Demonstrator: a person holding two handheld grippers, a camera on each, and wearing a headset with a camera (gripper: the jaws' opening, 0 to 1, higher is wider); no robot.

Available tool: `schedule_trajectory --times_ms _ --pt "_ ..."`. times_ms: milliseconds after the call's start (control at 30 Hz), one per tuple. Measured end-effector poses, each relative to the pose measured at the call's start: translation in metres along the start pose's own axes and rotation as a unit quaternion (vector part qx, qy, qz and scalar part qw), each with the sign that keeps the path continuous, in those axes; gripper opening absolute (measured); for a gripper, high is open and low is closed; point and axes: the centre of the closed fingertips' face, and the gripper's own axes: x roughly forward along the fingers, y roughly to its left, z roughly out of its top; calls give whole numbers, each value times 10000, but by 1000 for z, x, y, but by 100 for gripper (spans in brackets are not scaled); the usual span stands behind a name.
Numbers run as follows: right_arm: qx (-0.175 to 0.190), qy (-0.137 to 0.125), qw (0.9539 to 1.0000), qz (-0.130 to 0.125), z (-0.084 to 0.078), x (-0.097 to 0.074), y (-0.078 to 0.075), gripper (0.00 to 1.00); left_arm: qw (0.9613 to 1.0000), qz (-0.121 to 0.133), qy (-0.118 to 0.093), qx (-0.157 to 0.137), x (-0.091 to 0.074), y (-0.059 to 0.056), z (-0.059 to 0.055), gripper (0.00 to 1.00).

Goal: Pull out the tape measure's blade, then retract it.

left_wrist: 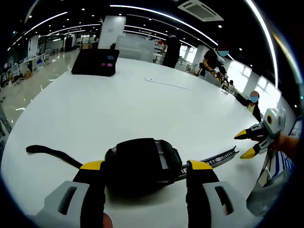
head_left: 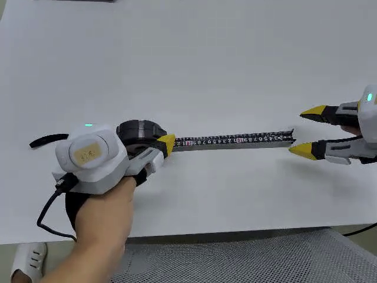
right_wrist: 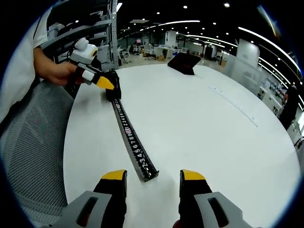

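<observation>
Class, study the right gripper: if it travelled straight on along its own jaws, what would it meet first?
The hooked end of the black numbered tape blade, lying flat on the white table just ahead of the open right gripper. It would likely slip between the jaws, though height is unclear.

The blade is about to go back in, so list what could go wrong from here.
1. The blade lies extended on the table, and the right gripper is open at its end without gripping it. If it retracts unguided, it may snap back and whip.
2. The left gripper alone clamps the case, so the recoil might twist it loose.
</observation>
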Motion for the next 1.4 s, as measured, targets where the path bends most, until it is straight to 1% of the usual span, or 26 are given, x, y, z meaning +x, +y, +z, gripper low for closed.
schedule_trajectory --times_ms 100,267,433,600,700,767,967,1000,1033,1100,1200,1267,1400 --pt "-25 25 10000 22 -1 0 1 41 9999 81 -9 58 1 0 -1 64" --pt "-75 62 9999 57 -2 1 2 40 9999 141 -30 32 1 4 -1 61" --pt "-155 126 9997 136 -4 2 4 37 9999 137 -39 -45 3 5 -1 61" --pt "-237 199 9992 234 -6 3 3 35 9999 113 -18 -50 3 5 -2 61" --pt "-383 351 9981 337 -9 5 2 33 9999 96 -18 -65 3 6 -2 61" --pt "-434 418 9972 440 -9 7 3 31 9999 81 -9 -68 3 6 -2 61" --pt "-627 575 9944 628 -10 12 1 25 9999 67 -8 -86 3 6 -2 61" --pt "-631 590 9940 673 -11 13 2 24 9999 64 -9 -88 3 6 -2 61" --pt "-624 566 9934 773 -9 14 5 23 9999 58 -13 -88 3 6 -2 61" --pt "-684 561 9924 850 -8 16 7 20 9999 54 -11 -97 3 6 -3 61" --pt "-773 631 9910 887 -10 18 6 18 9999 49 -7 -100 3 6 -3 61" --pt "-880 639 9898 918 -11 18 6 17 9999 43 0 -103 3 6 -3 61" --pt "-943 648 9886 976 -11 19 7 14 9999 34 17 -101 3 6 -3 61"
